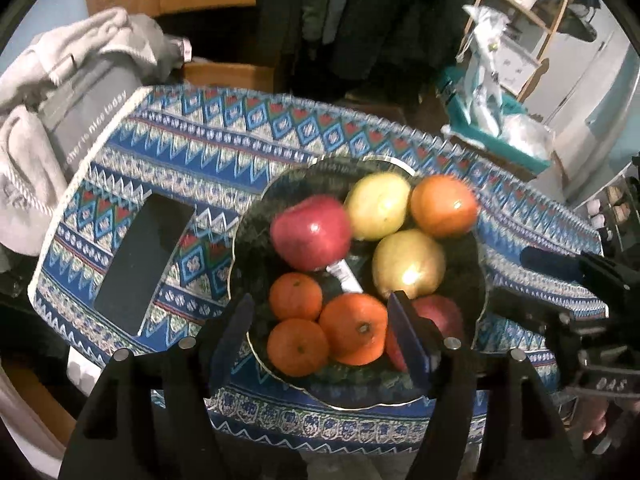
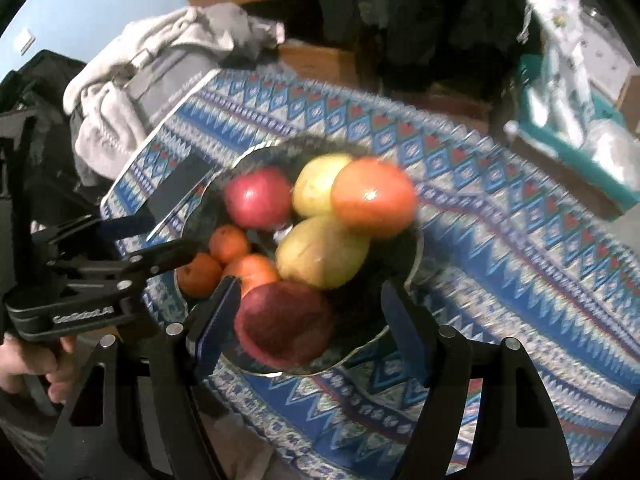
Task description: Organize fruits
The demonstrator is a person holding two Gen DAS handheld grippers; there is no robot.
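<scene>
The worktop (image 1: 168, 152) lay under a blue, white and red patterned cloth, with a heap of grey clothing (image 1: 60, 92) at its far left edge. A flat black rectangular object (image 1: 144, 264) rested on the cloth just left of the bowl. The dark glass bowl (image 1: 252, 240) with its wavy gilt rim stood near the middle of the cloth and held all the fruit I could see. In its far part sat a red apple (image 1: 310, 232), a yellow-green pear (image 1: 378, 205) and an orange-red fruit (image 1: 444, 205); a second pear (image 1: 408, 266) lay just nearer. Three oranges (image 1: 354, 328) clustered at the near left, and a dark red apple (image 2: 286, 322) lay at the near right, beside them. My left tongs (image 1: 320, 340) hung over the oranges, spread apart and gripping nothing. My right tongs (image 2: 308, 328) stood wide around the dark red apple, the pads clear of its skin. A hand (image 2: 28, 364) gripped the left tongs' handle.
</scene>
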